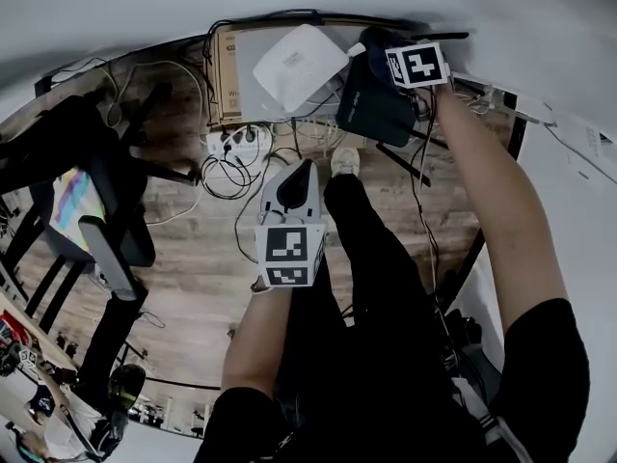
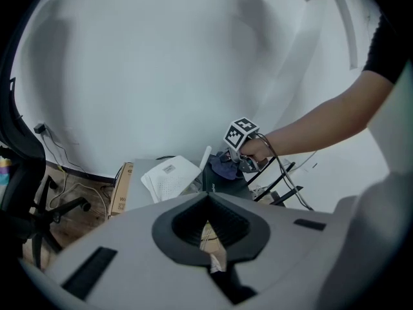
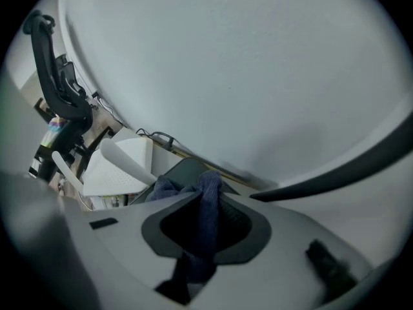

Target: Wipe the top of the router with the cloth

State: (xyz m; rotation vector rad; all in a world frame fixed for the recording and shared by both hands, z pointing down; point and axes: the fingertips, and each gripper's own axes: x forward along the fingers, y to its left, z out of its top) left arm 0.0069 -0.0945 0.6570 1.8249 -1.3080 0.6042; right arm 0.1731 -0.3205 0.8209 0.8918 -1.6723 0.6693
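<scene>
A black router (image 1: 371, 104) lies flat beside a white router (image 1: 299, 66) on a low shelf by the wall. My right gripper (image 1: 393, 54) is over the black router's far end, shut on a dark blue cloth (image 1: 378, 39). In the right gripper view the cloth (image 3: 206, 199) hangs bunched between the jaws, with the dark router top (image 3: 184, 172) just beyond and the white router (image 3: 119, 166) to the left. My left gripper (image 1: 302, 177) hangs lower over the floor with its jaws together and nothing in them. From it I see the right gripper (image 2: 244, 148) and cloth (image 2: 226, 166).
A cardboard box (image 1: 227, 75) lies under the white router. A power strip (image 1: 236, 143) and loose cables (image 1: 227, 177) lie on the wood floor. A black office chair (image 1: 96, 210) stands left. The person's leg and shoe (image 1: 345, 160) are below the shelf.
</scene>
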